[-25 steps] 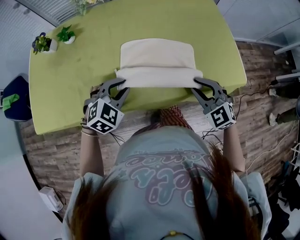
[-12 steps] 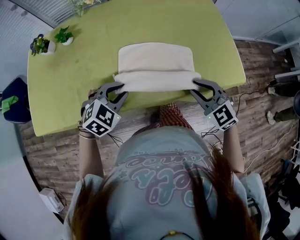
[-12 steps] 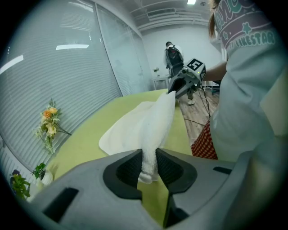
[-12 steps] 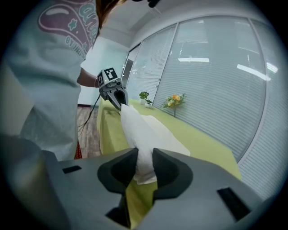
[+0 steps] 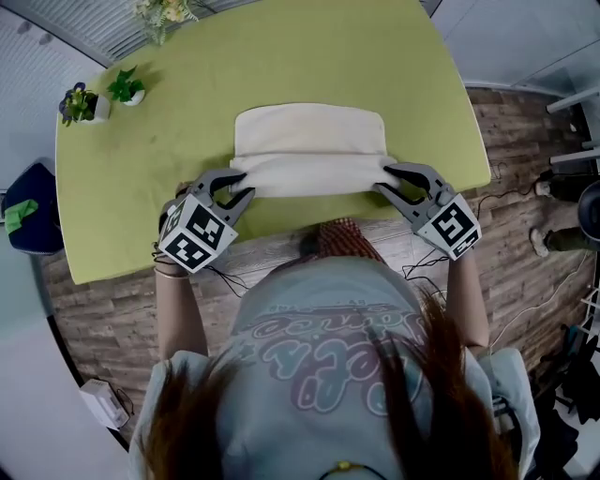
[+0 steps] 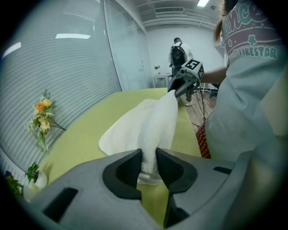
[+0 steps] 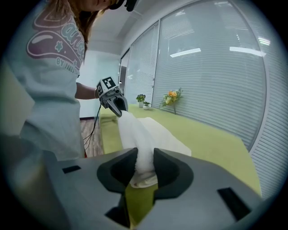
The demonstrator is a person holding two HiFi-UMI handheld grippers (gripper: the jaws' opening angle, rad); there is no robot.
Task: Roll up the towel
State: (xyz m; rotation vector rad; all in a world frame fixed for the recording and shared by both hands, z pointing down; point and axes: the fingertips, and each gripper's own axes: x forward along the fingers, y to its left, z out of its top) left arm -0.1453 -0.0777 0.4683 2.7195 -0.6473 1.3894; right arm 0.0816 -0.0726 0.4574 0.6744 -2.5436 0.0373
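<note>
Towel (image 5: pixel 309 131), cream-coloured, lies at the centre of the head view on the green table (image 5: pixel 141 169). Its near portion is turned over into a thick roll (image 5: pixel 309 174) that runs left to right across the frame, close to the table's near edge. The flat remainder extends toward the top of the frame.

Left gripper (image 5: pixel 241 187) pinches the left end of the roll. In the left gripper view both pads press on the cloth, which bunches between them. Right gripper (image 5: pixel 384 178) pinches the right end in the same manner, with its pads pressed on the fabric in the right gripper view. The roll spans from one gripper to the other.

Two marker cubes, left (image 5: pixel 195 234) and right (image 5: pixel 450 225), sit at the lower left and lower right of the towel.

Two small potted plants (image 5: pixel 80 98) (image 5: pixel 129 84) stand at the table's upper left corner. Flowers (image 5: pixel 164 11) show at the top edge of the frame. Wooden floor (image 5: pixel 525 216) shows at the right of the table.
</note>
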